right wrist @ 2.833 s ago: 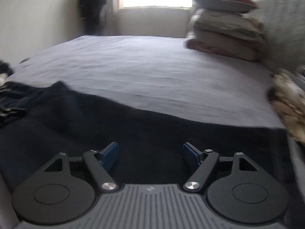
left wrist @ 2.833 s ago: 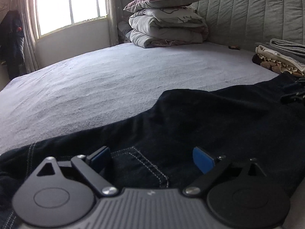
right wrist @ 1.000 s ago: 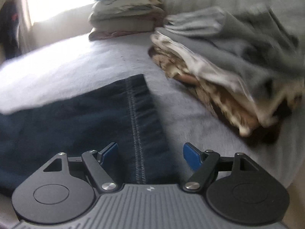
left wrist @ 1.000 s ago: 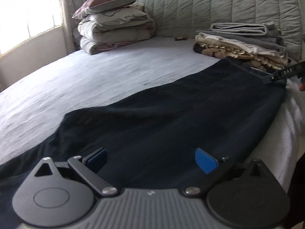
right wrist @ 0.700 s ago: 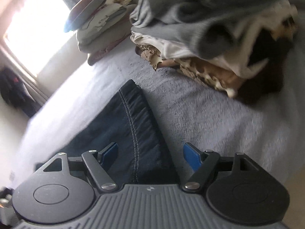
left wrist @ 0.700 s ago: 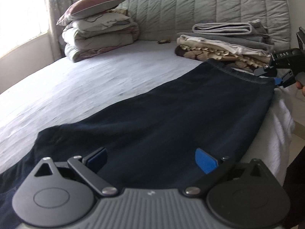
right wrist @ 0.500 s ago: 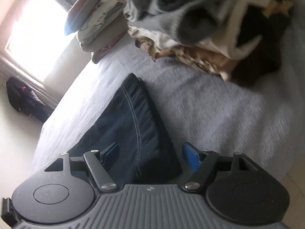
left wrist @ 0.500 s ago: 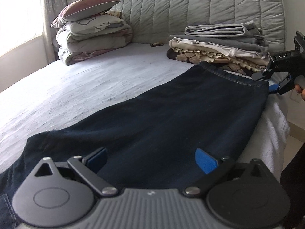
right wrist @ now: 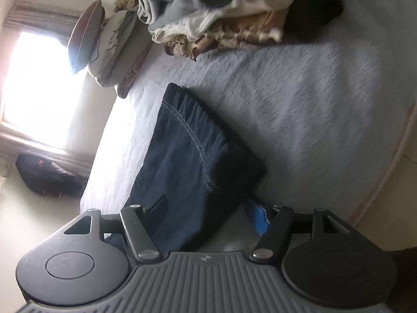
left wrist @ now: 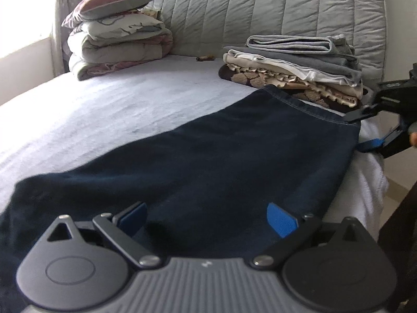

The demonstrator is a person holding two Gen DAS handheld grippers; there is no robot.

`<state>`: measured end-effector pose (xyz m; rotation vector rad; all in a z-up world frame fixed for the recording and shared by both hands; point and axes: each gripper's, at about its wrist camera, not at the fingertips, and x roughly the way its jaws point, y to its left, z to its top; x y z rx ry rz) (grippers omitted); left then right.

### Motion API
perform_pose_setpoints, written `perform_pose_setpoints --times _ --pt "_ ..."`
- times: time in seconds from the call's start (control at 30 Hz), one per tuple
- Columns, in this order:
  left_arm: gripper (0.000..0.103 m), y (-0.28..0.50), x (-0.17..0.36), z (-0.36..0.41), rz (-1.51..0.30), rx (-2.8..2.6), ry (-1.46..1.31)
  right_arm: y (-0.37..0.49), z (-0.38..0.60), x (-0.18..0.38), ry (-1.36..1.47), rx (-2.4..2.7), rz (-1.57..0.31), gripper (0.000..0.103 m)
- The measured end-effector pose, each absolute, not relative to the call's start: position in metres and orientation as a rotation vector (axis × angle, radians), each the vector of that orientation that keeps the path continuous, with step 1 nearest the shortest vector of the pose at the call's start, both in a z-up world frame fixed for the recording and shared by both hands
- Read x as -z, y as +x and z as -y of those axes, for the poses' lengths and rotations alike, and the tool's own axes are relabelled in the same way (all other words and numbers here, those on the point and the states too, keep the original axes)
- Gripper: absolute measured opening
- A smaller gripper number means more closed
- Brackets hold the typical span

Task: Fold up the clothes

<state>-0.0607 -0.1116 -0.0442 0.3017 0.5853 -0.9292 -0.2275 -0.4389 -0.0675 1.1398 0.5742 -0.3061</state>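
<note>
jeans (left wrist: 208,156): dark, flat along the near edge of the bed (left wrist: 104,109), hem end by the folded stack (left wrist: 294,65)
left gripper (left wrist: 207,217): low over the jeans, jaws wide apart, fabric under them, pads clear of it
right gripper (right wrist: 208,214): rolled sideways at the hem corner, one finger above the cloth, one below; jaws apart, not pinching
right gripper, left view (left wrist: 365,127): straddles the hem corner at the bed edge
background: pillow pile (left wrist: 114,31) by the headboard (left wrist: 260,13)
</note>
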Motion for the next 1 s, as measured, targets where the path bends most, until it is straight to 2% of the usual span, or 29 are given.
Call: perform_pose_setpoints --times 0.07,0.13,0.2,0.6,0.7,0.8,1.0 --pt "0.099 -0.061 0.043 0.113 -0.59 0.951 0.263 -0.219 0.43 0.064 1.081 0.348 -0.563 0.069" --pt "0.099 -0.064 0.04 0.116 -0.585 0.988 0.219 -0.215 0.42 0.062 1.015 0.395 -0.543 0.062" --pt "0.099 -0.069 0.037 0.121 -0.574 1.033 0.181 -0.213 0.412 0.062 0.97 0.446 -0.521 0.047" --pt "0.102 -0.131 0.052 0.178 -0.511 1.308 0.244 -0.236 0.418 0.09 1.116 0.488 -0.316 0.045" --pt "0.102 -0.14 0.051 0.182 -0.486 1.312 0.313 -0.229 0.415 0.085 1.063 0.503 -0.318 0.036" --pt "0.099 -0.12 0.036 0.164 -0.536 1.364 0.241 -0.227 0.411 0.076 1.006 0.496 -0.311 0.035" --pt "0.098 -0.045 0.018 0.11 -0.599 1.052 0.164 -0.227 0.411 0.074 0.984 0.488 -0.313 0.035"
